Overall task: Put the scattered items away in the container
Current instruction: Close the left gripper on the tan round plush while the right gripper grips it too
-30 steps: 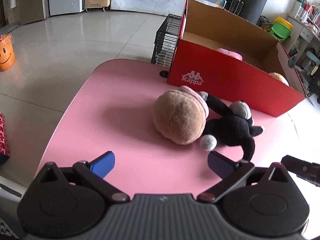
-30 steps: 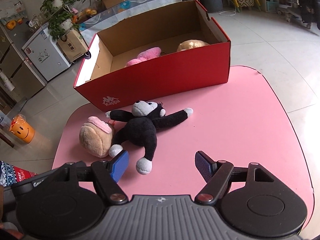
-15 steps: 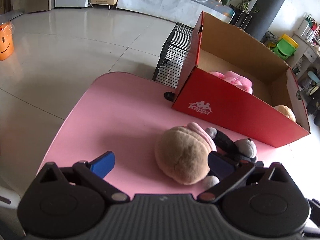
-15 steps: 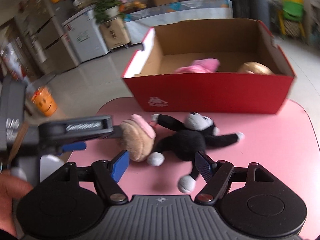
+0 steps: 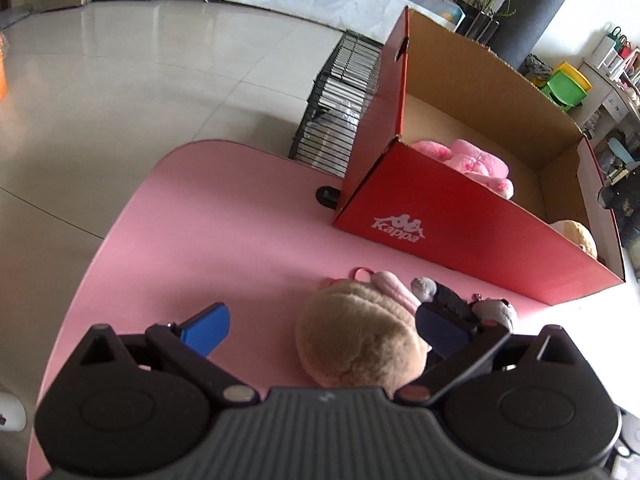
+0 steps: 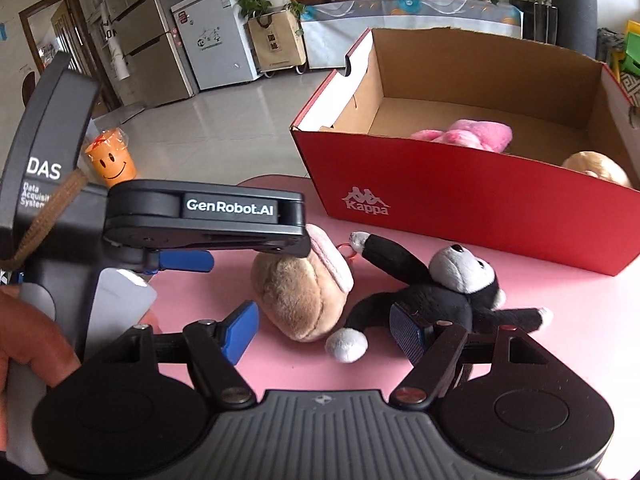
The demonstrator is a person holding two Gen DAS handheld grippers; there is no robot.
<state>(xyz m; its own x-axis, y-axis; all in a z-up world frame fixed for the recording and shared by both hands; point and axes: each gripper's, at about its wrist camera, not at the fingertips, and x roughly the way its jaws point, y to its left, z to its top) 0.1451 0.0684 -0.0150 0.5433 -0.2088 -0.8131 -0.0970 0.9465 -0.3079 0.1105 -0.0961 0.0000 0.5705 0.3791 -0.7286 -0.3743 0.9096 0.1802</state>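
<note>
Plush bun toy, tan and fuzzy with a pink cap, now sits between the left tool's spread jaws, ungripped; both tools have closed in. At two o'clock sprawls the black monkey, the right tool released over it. Farther, at one o'clock on the pink desk, waits the red cardboard box.

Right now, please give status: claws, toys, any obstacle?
Both claws open: left claw around tan plush, right claw near black monkey. Neither gripped. Red shoebox open, path clear.
</note>
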